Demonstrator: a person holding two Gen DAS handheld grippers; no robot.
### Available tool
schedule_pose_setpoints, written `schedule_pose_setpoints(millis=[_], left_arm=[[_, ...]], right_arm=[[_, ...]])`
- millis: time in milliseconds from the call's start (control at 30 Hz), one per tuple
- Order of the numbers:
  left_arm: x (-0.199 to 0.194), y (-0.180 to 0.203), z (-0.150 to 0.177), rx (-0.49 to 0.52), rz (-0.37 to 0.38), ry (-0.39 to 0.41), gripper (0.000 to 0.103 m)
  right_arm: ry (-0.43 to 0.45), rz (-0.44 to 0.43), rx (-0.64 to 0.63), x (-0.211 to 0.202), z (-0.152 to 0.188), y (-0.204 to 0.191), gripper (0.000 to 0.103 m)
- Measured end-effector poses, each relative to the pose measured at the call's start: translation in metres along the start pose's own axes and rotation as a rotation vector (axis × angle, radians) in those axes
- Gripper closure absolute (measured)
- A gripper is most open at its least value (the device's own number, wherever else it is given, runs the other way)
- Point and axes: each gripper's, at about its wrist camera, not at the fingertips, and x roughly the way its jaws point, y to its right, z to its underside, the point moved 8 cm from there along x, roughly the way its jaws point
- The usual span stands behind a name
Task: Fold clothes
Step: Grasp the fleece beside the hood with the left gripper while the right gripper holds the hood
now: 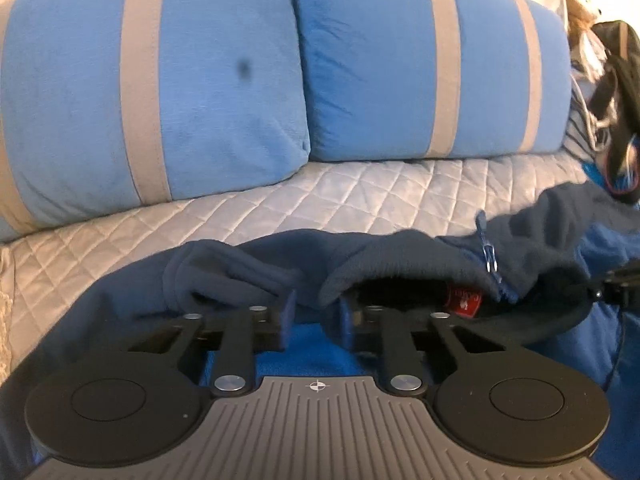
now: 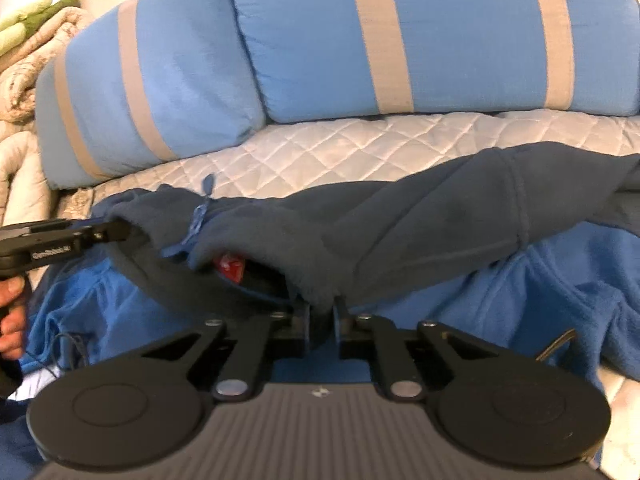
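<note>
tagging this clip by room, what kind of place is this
Most likely a living room at home, with the work done on a sofa. Two blue cushions with grey stripes lean along the back, a quilted grey cover lies over the seat, and a navy fleece jacket is spread on it.

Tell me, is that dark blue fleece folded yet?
Not yet. The navy fleece lies rumpled, collar gaping over its red label, zipper undone at the top.
</note>
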Motion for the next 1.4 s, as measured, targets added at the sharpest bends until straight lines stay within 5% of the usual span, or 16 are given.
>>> schedule_pose_setpoints(millis=[267,400,633,867,1167,1267,1400], left_arm=[[-0.004,0.011,0.004,0.181,-0.091,0.018,0.087],[-0.006,0.011,0.004,0.209,-0.094,0.023,0.088],[-0.002,0.007,0.001,0.158,-0.081,0.005,0.092],[0.003,0.003,-0.003,0.117,-0.057,-0.013,0.092],[0.004,-0.002,-0.003,0.106,-0.028,-0.029,0.092],[0.005,-0.005,-0.003,0.104,-0.018,-0.035,0.092],[0.005,-0.008,-0.003,0.097,-0.01,-0.038,0.092]], right_arm=[[-0.045,-0.038,-0.061,-0.009,0.001,-0.004,0.095],[-0.032,-0.049,-0.269,-0.018,0.002,-0.022,0.092],[0.078,-0.116,-0.626,-0.036,0.009,-0.04,0.013],[0.159,-0.029,-0.939,-0.015,0.029,-0.039,0.012],[0.342,-0.082,-1.048,0.009,0.032,-0.056,0.016],[0.402,-0.079,-1.101,0.01,0.034,-0.062,0.029],[0.404,-0.101,-1.096,0.006,0.03,-0.061,0.061]])
